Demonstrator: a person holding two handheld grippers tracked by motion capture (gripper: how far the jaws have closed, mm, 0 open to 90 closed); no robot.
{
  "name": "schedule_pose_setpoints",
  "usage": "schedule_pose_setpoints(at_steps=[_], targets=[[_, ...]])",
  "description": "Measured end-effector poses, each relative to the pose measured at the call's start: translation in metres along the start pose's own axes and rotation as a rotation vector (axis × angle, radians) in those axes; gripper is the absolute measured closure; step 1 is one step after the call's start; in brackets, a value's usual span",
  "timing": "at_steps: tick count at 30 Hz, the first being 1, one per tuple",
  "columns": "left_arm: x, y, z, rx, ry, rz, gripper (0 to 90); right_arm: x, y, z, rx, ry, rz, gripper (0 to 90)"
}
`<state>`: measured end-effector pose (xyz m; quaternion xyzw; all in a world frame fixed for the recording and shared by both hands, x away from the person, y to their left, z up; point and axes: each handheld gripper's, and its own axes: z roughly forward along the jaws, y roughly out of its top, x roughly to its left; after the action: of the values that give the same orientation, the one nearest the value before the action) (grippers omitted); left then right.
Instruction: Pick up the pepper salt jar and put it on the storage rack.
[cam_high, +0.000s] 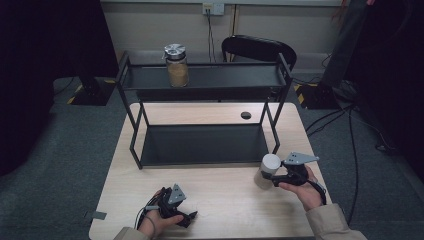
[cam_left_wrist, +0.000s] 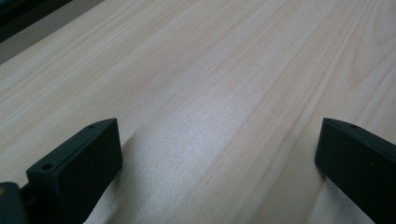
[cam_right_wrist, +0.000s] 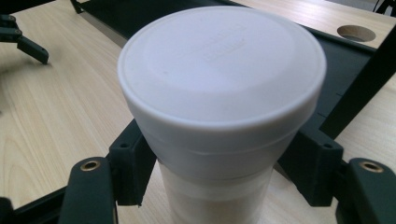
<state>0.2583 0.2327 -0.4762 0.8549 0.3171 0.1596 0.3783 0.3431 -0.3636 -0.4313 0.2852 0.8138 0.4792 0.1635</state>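
Nearest the lens in the right gripper view is a white-lidded jar (cam_right_wrist: 219, 107), its broad round lid right up against the camera and its pale body dropping between the two black jaws. One jaw presses against the jar's side just below the lid on the left of that view and the other on the right, so the right gripper (cam_high: 276, 176) is clamped on the jar. In the high view the jar (cam_high: 267, 171) stands upright on the wooden table (cam_high: 220, 195), near the right front leg of a black two-tier shelf rack (cam_high: 202, 145), with the gripper meeting it from the right and the person's right hand (cam_high: 305, 190) behind it. The jar's base appears to rest on the tabletop, though the contact itself is too small to make out. The left gripper (cam_high: 186, 218) lies low over the near left part of the table, well apart from the jar; in the left gripper view its jaws stand wide apart with bare wood grain between them. On the rack's upper shelf, far from both grippers, stands a glass jar (cam_high: 176, 66) with a metal lid and tan contents.
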Motion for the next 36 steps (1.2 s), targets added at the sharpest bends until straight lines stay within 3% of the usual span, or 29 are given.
schedule_pose_setpoints(at_steps=[7,9,20,26,36], targets=[[0.000,0.000,0.000,0.000,0.000,0.001,0.0,0.003,-0.002,-0.001,-0.020,-0.010,-0.021,33.8],[0.000,0.000,0.000,0.000,0.000,0.000,0.0,0.007,-0.002,-0.002,-0.031,-0.022,-0.046,34.7],[0.000,0.000,0.000,0.000,0.000,0.000,0.0,0.012,0.011,-0.001,0.004,-0.018,-0.061,35.2],[0.000,0.000,0.000,0.000,0.000,0.000,0.0,0.014,0.017,-0.006,-0.014,-0.013,-0.064,35.3],[0.000,0.000,0.000,0.000,0.000,0.000,0.0,0.016,0.048,-0.014,0.000,0.037,-0.086,35.3]])
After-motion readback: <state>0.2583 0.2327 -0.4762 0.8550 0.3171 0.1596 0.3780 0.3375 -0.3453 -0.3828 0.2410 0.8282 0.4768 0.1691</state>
